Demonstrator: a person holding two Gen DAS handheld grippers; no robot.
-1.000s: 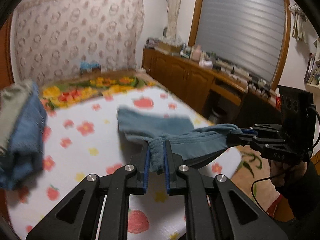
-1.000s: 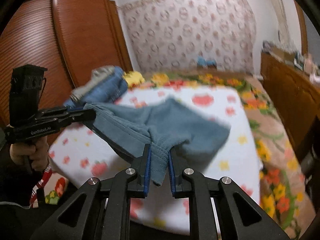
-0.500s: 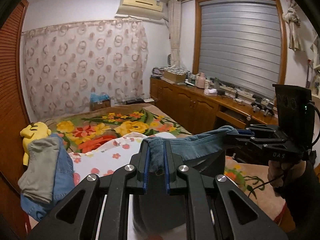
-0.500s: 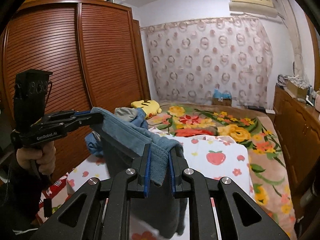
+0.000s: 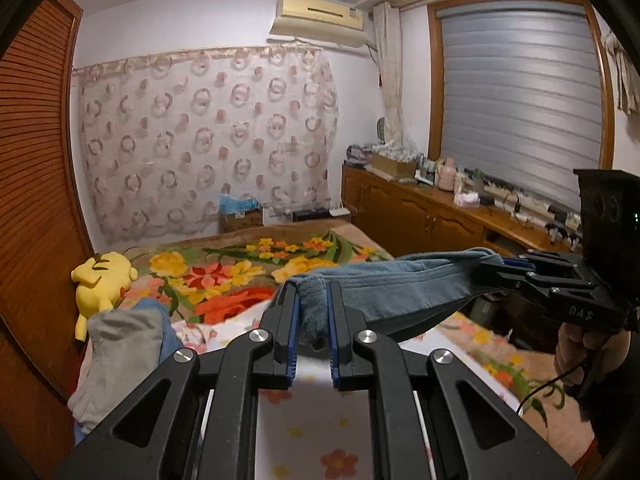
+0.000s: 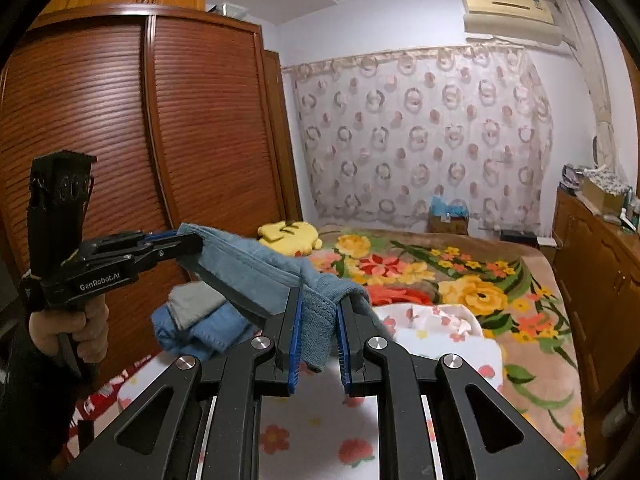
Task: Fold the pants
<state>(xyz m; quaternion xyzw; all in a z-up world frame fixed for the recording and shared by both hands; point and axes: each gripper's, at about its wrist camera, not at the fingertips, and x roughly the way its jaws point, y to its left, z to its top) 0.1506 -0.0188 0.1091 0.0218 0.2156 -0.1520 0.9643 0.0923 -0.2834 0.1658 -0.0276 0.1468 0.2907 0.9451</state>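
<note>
The blue-grey pants (image 5: 400, 286) hang in the air above the bed, stretched by the waistband between both grippers. My left gripper (image 5: 313, 312) is shut on one end of the waistband. My right gripper (image 6: 318, 320) is shut on the other end; the pants (image 6: 256, 272) run from it to the left gripper (image 6: 180, 246) seen at the left. In the left wrist view the right gripper (image 5: 504, 270) holds the cloth at the right. The legs hang below, mostly hidden behind the fingers.
A white strawberry-print sheet (image 6: 312, 432) lies on the floral blanket (image 6: 472, 292) of the bed. A pile of folded blue and grey clothes (image 6: 196, 320) and a yellow plush toy (image 5: 104, 284) lie at the bed's left. Wardrobe (image 6: 120, 140) left, wooden cabinets (image 5: 420, 216) right.
Both grippers have lifted the pants off the bed and tilted up to level. The pants went from lying spread on the sheet to hanging in the air between the grippers.
</note>
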